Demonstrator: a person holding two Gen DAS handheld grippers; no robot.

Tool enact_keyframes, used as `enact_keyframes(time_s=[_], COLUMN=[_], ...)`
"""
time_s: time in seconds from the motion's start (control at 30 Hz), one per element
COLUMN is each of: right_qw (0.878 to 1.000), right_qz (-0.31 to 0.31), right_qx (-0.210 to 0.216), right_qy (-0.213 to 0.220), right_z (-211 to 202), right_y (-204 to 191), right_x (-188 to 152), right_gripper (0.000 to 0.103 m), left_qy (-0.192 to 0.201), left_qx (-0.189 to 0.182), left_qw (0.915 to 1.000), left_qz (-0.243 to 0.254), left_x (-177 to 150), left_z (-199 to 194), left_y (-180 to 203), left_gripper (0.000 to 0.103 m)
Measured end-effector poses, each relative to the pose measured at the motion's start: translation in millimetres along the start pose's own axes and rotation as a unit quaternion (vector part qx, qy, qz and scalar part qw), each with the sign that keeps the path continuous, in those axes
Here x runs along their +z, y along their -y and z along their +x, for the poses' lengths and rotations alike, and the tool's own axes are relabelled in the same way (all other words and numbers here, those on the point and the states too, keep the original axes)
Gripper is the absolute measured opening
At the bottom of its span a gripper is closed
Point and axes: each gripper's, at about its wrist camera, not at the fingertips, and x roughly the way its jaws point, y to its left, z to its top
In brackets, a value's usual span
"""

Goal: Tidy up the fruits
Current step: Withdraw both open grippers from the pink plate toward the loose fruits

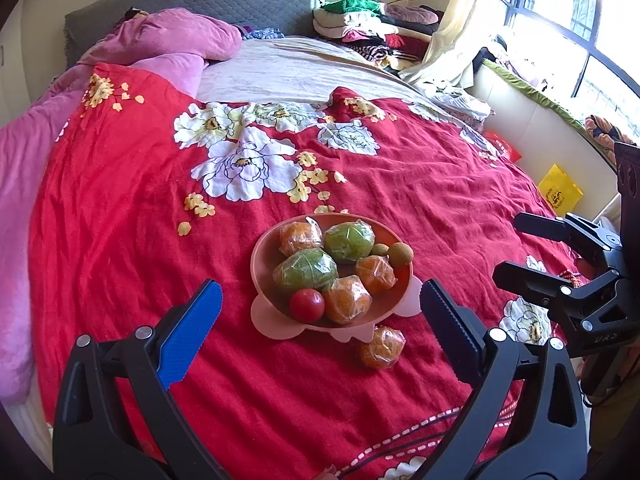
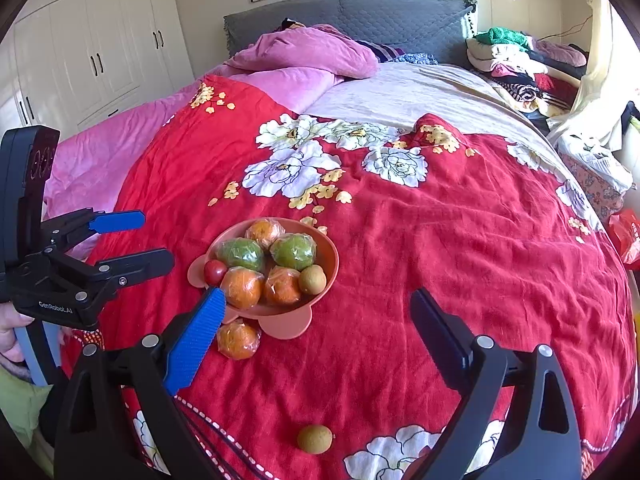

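A pink bowl [image 1: 264, 252] [image 2: 330, 252] sits on the red flowered bedspread. It holds wrapped oranges, two wrapped green fruits [image 1: 306, 272], a red tomato [image 1: 307, 306] [image 2: 215, 272] and small brown fruits [image 1: 401, 255]. One wrapped orange [image 1: 381, 347] [image 2: 238, 340] lies on the bedspread just in front of the bowl. A small brown fruit [image 2: 315, 439] lies loose nearer the right gripper. My left gripper [image 1: 320, 312] [image 2: 156, 240] is open and empty, near the bowl. My right gripper [image 2: 316, 316] [image 1: 508, 248] is open and empty, right of the bowl.
Pink blankets [image 1: 160, 44] lie at the bed's far left, and a grey sheet [image 1: 300, 72] behind the red bedspread [image 1: 120, 220]. Piled clothes [image 1: 372, 28] sit at the far right by the window. A yellow bag [image 1: 560, 194] lies beside the bed.
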Motion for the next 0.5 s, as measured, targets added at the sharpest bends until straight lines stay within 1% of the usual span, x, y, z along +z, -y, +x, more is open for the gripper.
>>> enact_keyframes(time_s=[0.5], right_qw=[1.0], right_qz=[0.002], right_qx=[-0.004], right_qy=[-0.011], right_z=[-7.4], right_y=[0.5], right_x=[-23.1], right_gripper=[0.094], left_qy=[-0.013], left_qx=[-0.001], left_qw=[0.9999], left_qz=[0.007], left_x=[-16.9], left_z=[-0.4], left_y=[9.6], left_gripper=[0.093])
